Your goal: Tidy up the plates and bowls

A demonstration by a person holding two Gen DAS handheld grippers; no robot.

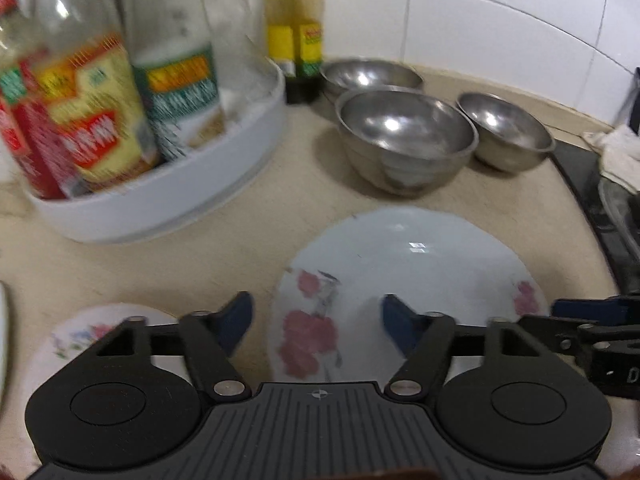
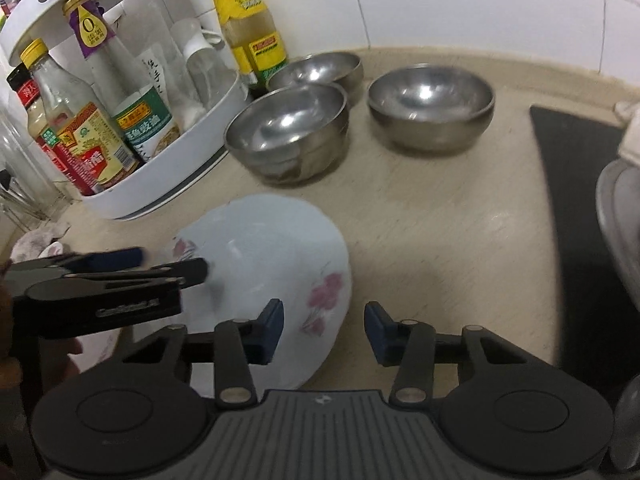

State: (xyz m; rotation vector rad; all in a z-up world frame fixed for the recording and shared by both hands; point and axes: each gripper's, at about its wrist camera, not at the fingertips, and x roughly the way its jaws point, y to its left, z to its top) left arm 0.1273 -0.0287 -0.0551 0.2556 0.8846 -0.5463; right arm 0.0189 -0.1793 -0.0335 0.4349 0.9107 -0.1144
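Observation:
A white plate with pink flowers point(image 1: 404, 280) lies on the beige counter; it also shows in the right wrist view point(image 2: 276, 268). My left gripper point(image 1: 316, 320) is open, its fingers astride the plate's near left rim. It shows from the side in the right wrist view point(image 2: 172, 266), over the plate's left edge. My right gripper point(image 2: 324, 330) is open and empty at the plate's near right rim. Three steel bowls stand behind: a stacked one point(image 1: 406, 136), one to its right point(image 1: 504, 130), one at the back point(image 1: 370, 74). A smaller floral plate point(image 1: 76, 340) lies at the near left.
A white round rack point(image 2: 168, 176) with sauce bottles stands at the left. A yellow-labelled bottle point(image 2: 248, 28) stands by the tiled wall. A black stove edge point(image 2: 572, 184) and a pot point(image 2: 620, 216) are at the right. A cloth point(image 2: 36, 240) lies at the far left.

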